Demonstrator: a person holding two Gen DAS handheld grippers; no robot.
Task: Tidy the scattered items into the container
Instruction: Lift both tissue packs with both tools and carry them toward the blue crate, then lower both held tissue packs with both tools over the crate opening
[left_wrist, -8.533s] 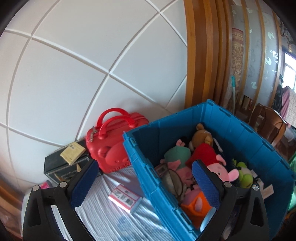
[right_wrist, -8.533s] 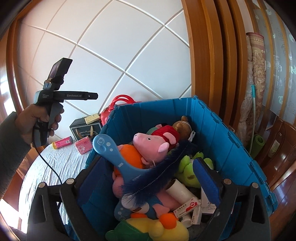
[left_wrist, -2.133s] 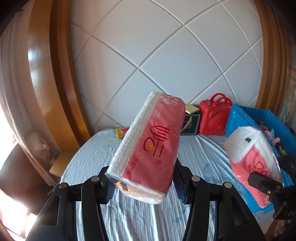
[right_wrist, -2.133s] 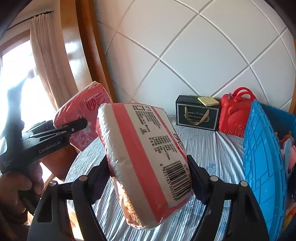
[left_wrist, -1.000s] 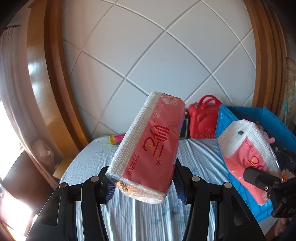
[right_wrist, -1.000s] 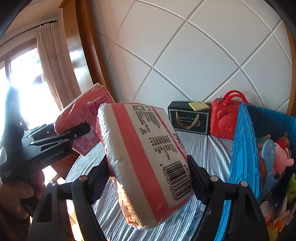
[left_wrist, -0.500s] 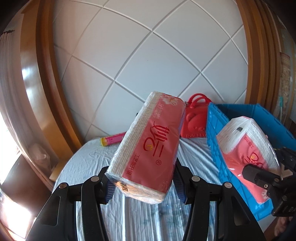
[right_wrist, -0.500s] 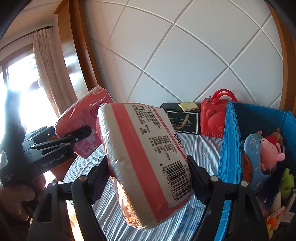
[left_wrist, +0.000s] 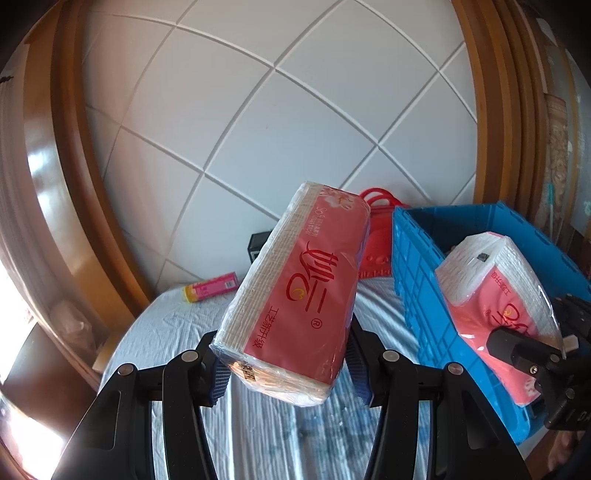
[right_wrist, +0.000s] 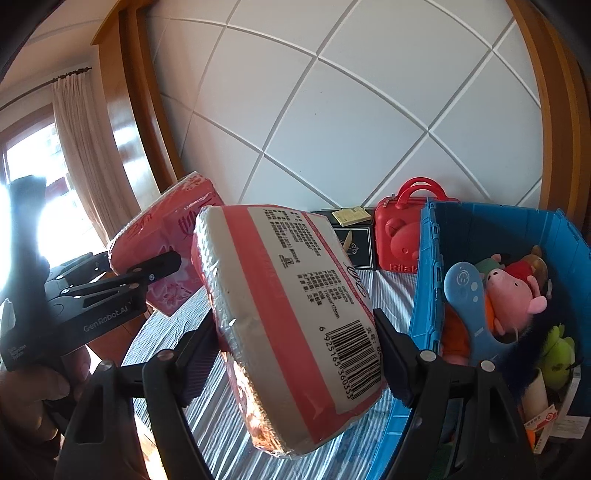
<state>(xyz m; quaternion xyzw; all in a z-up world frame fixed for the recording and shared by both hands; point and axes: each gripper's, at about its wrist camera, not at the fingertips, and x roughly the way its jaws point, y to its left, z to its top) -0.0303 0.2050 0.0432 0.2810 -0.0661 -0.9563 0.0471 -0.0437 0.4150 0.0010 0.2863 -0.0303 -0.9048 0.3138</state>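
My left gripper (left_wrist: 288, 373) is shut on a red tissue pack (left_wrist: 295, 299), held tilted above the table. My right gripper (right_wrist: 295, 354) is shut on a second tissue pack (right_wrist: 291, 314), barcode side up. Each pack also shows in the other view: the right one (left_wrist: 495, 299) over the bin's near wall, the left one (right_wrist: 166, 236) at the left. The blue bin (right_wrist: 424, 280) stands at the right, holding plush toys, a pink pig (right_wrist: 513, 291) and a blue paddle (right_wrist: 465, 291). It also shows in the left wrist view (left_wrist: 413, 266).
A red toy suitcase (right_wrist: 399, 229) and a black box (right_wrist: 354, 240) with a yellow pad on it stand by the back wall. A small pink and yellow packet (left_wrist: 210, 288) lies at the table's far left. The table has a striped white cloth (left_wrist: 288, 435).
Both grippers have carried their tissue packs to the right, toward the blue bin. The bin's inside has come into the right wrist view.
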